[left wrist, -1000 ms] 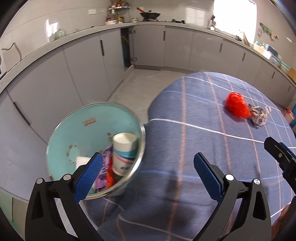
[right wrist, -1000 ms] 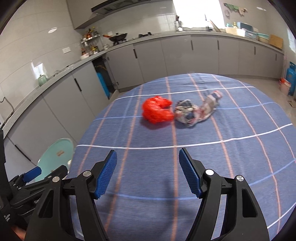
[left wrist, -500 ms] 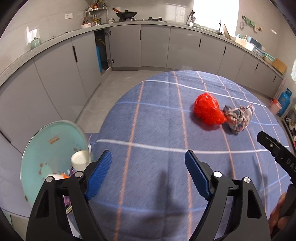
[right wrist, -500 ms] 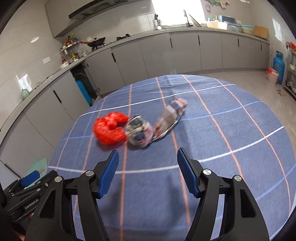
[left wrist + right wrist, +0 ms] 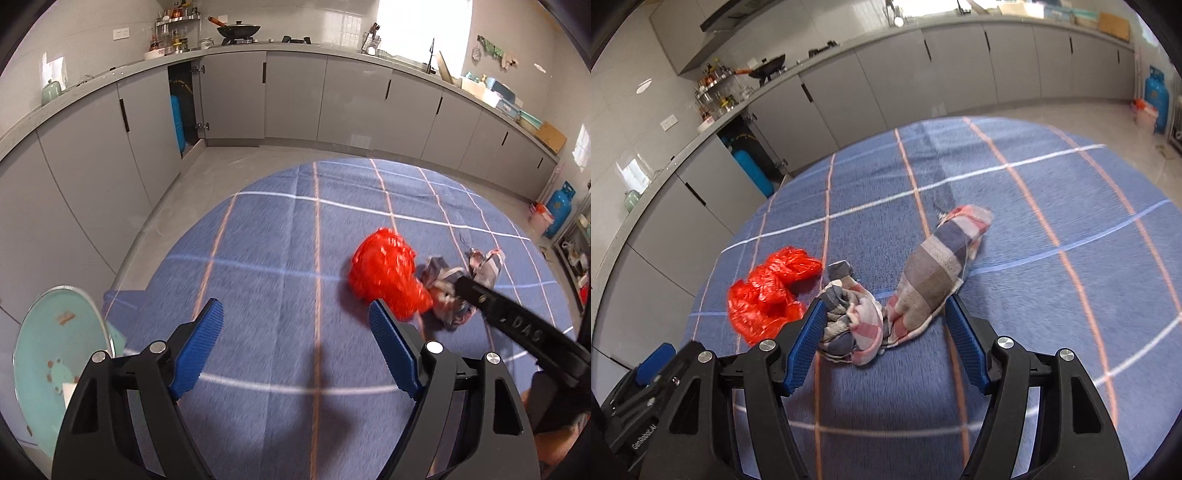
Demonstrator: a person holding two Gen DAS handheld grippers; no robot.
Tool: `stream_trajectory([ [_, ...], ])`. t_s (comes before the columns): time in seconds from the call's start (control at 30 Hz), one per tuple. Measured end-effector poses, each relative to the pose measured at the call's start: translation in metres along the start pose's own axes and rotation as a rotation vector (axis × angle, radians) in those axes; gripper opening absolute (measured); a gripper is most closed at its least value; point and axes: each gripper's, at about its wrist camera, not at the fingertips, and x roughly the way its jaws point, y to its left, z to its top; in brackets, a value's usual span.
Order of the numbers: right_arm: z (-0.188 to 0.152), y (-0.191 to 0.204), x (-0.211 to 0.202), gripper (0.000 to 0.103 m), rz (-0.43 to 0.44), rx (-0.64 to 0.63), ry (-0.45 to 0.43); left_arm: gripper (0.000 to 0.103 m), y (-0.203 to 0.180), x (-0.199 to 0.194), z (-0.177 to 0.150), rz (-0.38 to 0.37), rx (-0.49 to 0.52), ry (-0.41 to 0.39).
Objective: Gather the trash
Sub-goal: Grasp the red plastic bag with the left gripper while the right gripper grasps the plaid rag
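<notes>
A crumpled red plastic bag lies on the round table's blue checked cloth. Right of it lies a twisted checked rag. My left gripper is open and empty, with the bag just beyond its right fingertip. My right gripper is open over the rag, which shows between its fingers without the pads pressing it. In the left wrist view the right gripper's finger reaches over the rag. The teal trash bin stands off the table's left edge.
Grey kitchen cabinets run around the room behind the table, with one door open on a blue gas cylinder. Another blue cylinder stands on the floor at the far right. The left gripper's body shows low at the left.
Both grippers have swung from the bin side across the table to the bag and rag. The bin has slid to the left edge. The left jaws stand narrower than a second ago.
</notes>
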Motion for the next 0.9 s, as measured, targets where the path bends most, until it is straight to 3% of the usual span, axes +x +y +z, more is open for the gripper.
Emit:
stream_trajectory([
  [0.1, 0.002, -0.002, 0.005, 0.055, 0.034, -0.002, 0.015, 0.079, -0.003, 0.005, 0.006, -0.013, -0.005, 0.003],
  [0.17, 0.002, -0.001, 0.005, 0.037, 0.059, -0.015, 0.021, 0.079, -0.008, 0.008, 0.009, -0.018, -0.004, 0.004],
  [0.27, 0.002, 0.002, 0.001, 0.021, 0.089, -0.035, 0.022, 0.079, -0.017, 0.018, 0.012, -0.024, 0.003, 0.016],
  [0.4, 0.002, -0.012, -0.014, 0.019, 0.107, 0.004, -0.005, 0.079, -0.03, 0.025, 0.017, -0.047, 0.008, 0.02],
  [0.67, -0.002, -0.046, -0.044, 0.019, 0.052, 0.083, -0.11, 0.079, -0.059, 0.034, 0.023, -0.112, 0.023, 0.029],
  [0.9, -0.003, -0.064, -0.055, 0.019, 0.022, 0.155, -0.167, 0.079, -0.075, 0.042, 0.026, -0.101, 0.046, 0.025],
])
